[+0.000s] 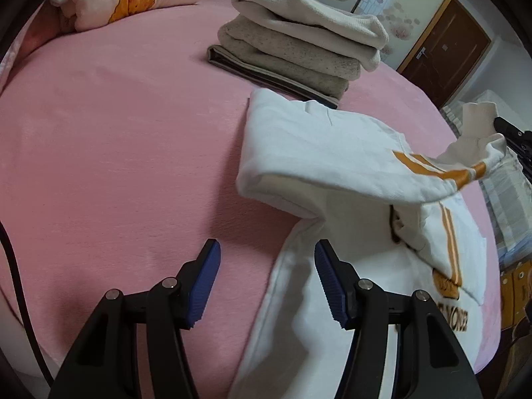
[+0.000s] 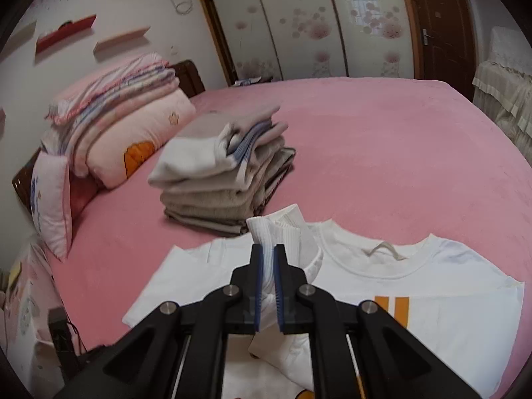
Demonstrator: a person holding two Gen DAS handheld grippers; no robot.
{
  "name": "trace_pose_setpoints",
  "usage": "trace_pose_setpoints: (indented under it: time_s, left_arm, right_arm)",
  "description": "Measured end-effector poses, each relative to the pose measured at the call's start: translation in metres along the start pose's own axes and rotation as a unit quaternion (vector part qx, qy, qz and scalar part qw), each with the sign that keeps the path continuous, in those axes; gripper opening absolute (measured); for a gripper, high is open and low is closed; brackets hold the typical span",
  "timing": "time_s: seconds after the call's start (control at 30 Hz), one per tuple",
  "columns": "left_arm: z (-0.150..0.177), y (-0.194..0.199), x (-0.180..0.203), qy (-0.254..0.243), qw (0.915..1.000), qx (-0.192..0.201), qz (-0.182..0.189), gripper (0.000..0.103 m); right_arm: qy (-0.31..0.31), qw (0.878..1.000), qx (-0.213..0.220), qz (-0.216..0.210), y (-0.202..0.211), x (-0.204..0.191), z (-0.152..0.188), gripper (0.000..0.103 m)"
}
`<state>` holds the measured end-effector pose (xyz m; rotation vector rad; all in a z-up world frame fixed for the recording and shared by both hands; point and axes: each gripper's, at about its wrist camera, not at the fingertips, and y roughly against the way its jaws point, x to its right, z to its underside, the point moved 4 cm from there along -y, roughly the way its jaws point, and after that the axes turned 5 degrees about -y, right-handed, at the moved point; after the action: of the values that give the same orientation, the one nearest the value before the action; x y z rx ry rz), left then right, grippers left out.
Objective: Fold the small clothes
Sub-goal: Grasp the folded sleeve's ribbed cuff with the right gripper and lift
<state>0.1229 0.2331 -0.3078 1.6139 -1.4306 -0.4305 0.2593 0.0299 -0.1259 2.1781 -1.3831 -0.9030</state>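
Note:
A small white sweatshirt (image 1: pixel 319 146) with orange stripes lies on the pink bed (image 1: pixel 116 153). One sleeve is lifted and folded across its body. My right gripper (image 2: pixel 268 249) is shut on that sleeve's ribbed cuff (image 2: pixel 276 224) and holds it above the shirt's collar (image 2: pixel 369 259). The right gripper also shows at the right edge of the left wrist view (image 1: pixel 512 133), gripping the cuff. My left gripper (image 1: pixel 267 256) is open and empty, low over the shirt's near edge where it meets the pink sheet.
A stack of folded beige and white clothes (image 1: pixel 299 43) (image 2: pixel 226 173) lies on the bed just beyond the shirt. Pillows and a folded quilt (image 2: pixel 123 126) lie at the head of the bed. Wardrobe doors (image 2: pixel 299 20) and a brown door (image 2: pixel 439 16) stand behind.

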Motion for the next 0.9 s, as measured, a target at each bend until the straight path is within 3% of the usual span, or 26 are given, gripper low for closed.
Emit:
trace_pose_setpoints:
  time_s: [0.2,0.47,0.53,0.6,0.7,0.9]
  left_arm:
    - [-0.013,-0.02,0.012,0.025,0.9997,-0.005,0.007,0.058]
    - [-0.023,-0.035,0.021,0.036,0.9989,-0.001,-0.03,0.058]
    - [-0.023,-0.039,0.019,0.047,0.9979,-0.005,-0.044,0.05]
    - [-0.022,-0.04,0.017,0.049,0.9974,-0.007,-0.052,0.04]
    - [-0.02,-0.04,0.019,0.049,0.9975,-0.005,-0.051,0.034]
    - [-0.016,-0.039,0.016,0.075,0.9957,-0.001,-0.054,0.033]
  right_arm:
    - [0.003,0.999,0.042,-0.014,0.018,-0.002,-0.027,0.006]
    - [0.021,0.994,0.104,-0.016,0.046,0.005,-0.051,0.006]
    - [0.015,0.993,0.116,-0.003,0.056,0.022,-0.052,0.006]
    - [0.0,0.992,0.122,0.014,0.064,0.049,-0.045,0.006]
    - [-0.031,0.992,0.112,0.042,0.071,0.091,-0.028,0.006]
    - [-0.114,0.99,0.041,0.075,0.058,0.168,0.044,0.006]
